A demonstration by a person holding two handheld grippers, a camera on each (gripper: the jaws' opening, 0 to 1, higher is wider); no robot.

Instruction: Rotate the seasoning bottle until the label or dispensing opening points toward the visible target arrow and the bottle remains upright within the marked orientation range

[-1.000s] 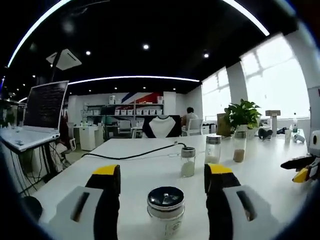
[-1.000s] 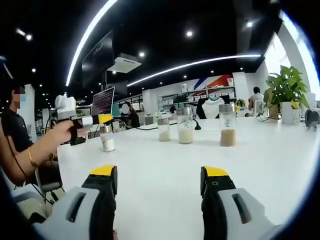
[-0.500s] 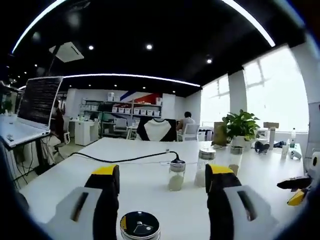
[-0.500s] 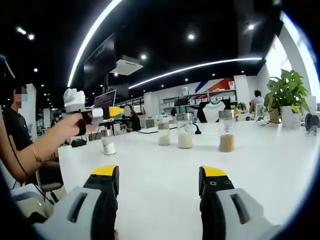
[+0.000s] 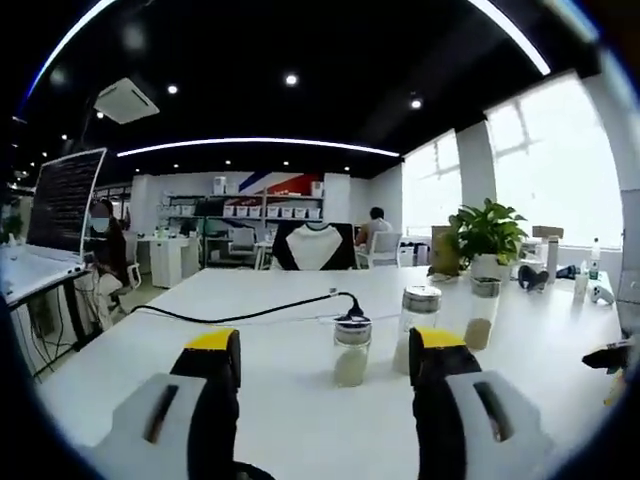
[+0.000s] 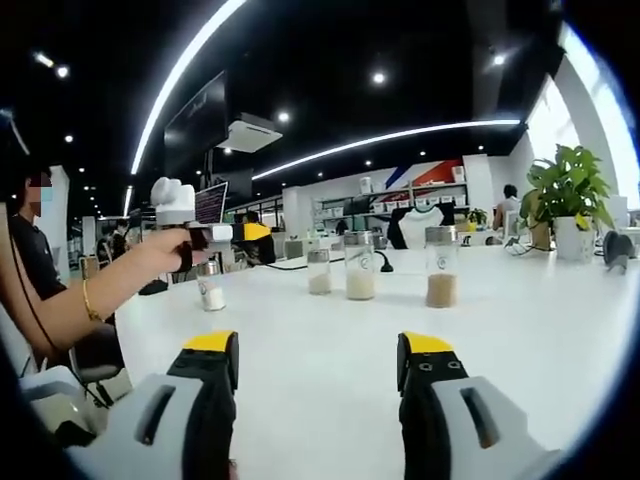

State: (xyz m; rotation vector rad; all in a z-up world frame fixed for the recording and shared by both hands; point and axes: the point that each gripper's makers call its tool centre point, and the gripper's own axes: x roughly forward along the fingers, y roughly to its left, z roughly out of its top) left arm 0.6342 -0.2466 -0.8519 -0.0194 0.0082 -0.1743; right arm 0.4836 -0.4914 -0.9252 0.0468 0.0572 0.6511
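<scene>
A small seasoning bottle with white contents and a dark lid stands upright on the white table at the left. My left gripper, held in a person's hand, hovers just above it without touching. In the left gripper view that gripper is open, and only a dark sliver of the bottle's lid shows at the bottom edge between the jaws. My right gripper is open over bare table, with nothing between its jaws. It also enters the left gripper view, where the right gripper sits at the right edge.
Three more glass bottles stand in a row mid-table; in the left gripper view the nearest bottle stands just ahead. A black cable runs across the table. A potted plant stands far right, a laptop left.
My left gripper has risen and moved forward over the small bottle, whose lid has slid down to the bottom edge of its view. The right gripper has barely moved.
</scene>
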